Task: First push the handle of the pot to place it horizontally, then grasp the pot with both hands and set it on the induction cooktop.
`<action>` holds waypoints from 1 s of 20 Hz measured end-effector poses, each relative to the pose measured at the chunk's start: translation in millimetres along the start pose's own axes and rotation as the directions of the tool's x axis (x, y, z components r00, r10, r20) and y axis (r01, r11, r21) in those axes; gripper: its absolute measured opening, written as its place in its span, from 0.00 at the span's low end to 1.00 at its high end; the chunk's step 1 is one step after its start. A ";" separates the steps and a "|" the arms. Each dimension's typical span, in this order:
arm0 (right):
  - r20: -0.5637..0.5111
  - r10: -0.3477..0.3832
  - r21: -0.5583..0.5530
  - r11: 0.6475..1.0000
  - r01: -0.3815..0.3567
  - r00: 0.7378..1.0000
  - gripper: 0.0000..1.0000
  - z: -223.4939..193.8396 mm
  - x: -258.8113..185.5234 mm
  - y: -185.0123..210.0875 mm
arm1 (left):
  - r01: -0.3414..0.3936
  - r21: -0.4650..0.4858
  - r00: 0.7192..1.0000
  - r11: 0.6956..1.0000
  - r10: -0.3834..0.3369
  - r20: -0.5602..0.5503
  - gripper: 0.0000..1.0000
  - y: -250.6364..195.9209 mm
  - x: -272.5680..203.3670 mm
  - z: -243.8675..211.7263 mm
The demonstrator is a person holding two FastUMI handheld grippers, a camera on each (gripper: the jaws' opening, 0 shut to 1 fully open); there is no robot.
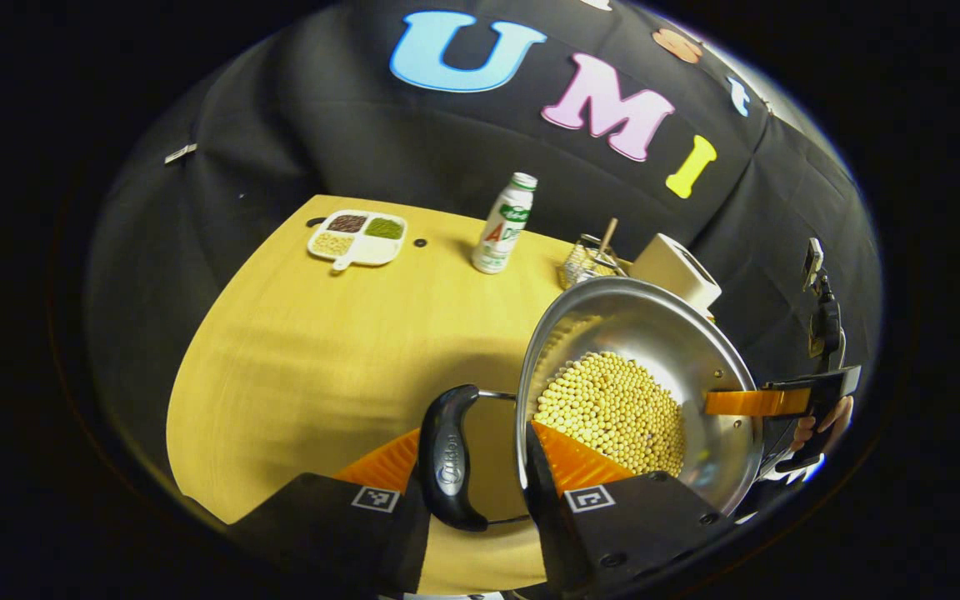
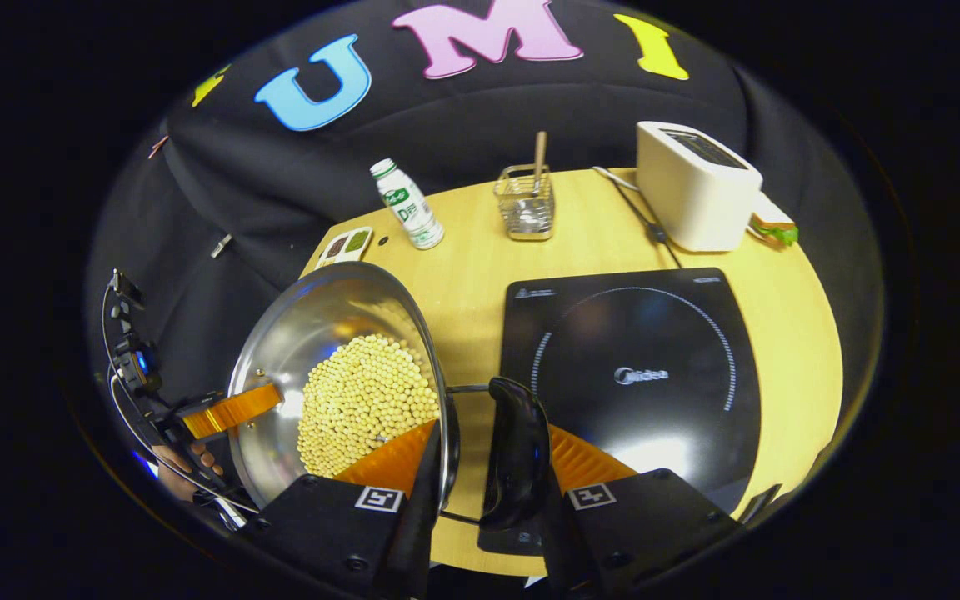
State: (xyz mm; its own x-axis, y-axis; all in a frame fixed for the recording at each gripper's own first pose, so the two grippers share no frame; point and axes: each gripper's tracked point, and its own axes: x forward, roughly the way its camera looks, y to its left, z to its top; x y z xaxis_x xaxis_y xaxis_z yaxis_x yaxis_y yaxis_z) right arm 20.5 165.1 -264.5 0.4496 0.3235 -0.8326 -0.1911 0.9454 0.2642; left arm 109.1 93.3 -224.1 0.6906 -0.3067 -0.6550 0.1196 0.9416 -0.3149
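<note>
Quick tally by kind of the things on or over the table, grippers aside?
Pot: 1
Cooktop: 1
Toaster: 1
Bottle: 1
Wire basket: 1
Divided tray: 1
Total: 6

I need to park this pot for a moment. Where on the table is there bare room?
The black induction cooktop is bare. The yellow table is also open between the white divided dish, the milk bottle and the steel pot of beans. The back edge is crowded: wire basket, white toaster.
</note>
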 end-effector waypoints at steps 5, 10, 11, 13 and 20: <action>-0.014 -0.028 0.065 0.997 0.028 1.000 0.57 -4.2 -23.0 -57.3 | 0.034 0.038 0.999 0.999 -0.033 -0.027 0.57 -56.4 19.0 -2.7; -0.027 -0.046 0.092 0.995 0.048 0.999 0.57 5.3 -31.6 -108.9 | 0.048 0.054 0.997 0.997 -0.045 -0.060 0.57 -101.2 45.9 -4.6; -0.028 -0.047 0.093 0.994 0.050 0.998 0.57 8.4 -31.2 -117.3 | 0.047 0.056 0.997 0.997 -0.044 -0.062 0.57 -109.2 51.2 -3.2; -0.033 -0.046 0.091 0.995 0.049 0.998 0.57 17.2 -30.3 -134.9 | 0.042 0.060 0.998 0.997 -0.038 -0.059 0.57 -121.6 61.1 -0.8; -0.045 -0.039 0.073 0.996 0.042 0.998 0.57 41.3 -19.5 -179.0 | 0.020 0.037 0.997 0.999 -0.018 -0.069 0.57 -156.9 92.3 3.0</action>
State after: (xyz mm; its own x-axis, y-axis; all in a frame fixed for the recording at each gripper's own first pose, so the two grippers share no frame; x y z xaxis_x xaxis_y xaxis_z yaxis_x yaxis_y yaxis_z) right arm 82.0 -8.8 -275.4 0.4173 0.2846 -0.8631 -0.1080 0.9585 0.2638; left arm 156.2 -82.3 -233.1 0.6375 -0.3321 -0.6952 0.1596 0.9397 -0.3026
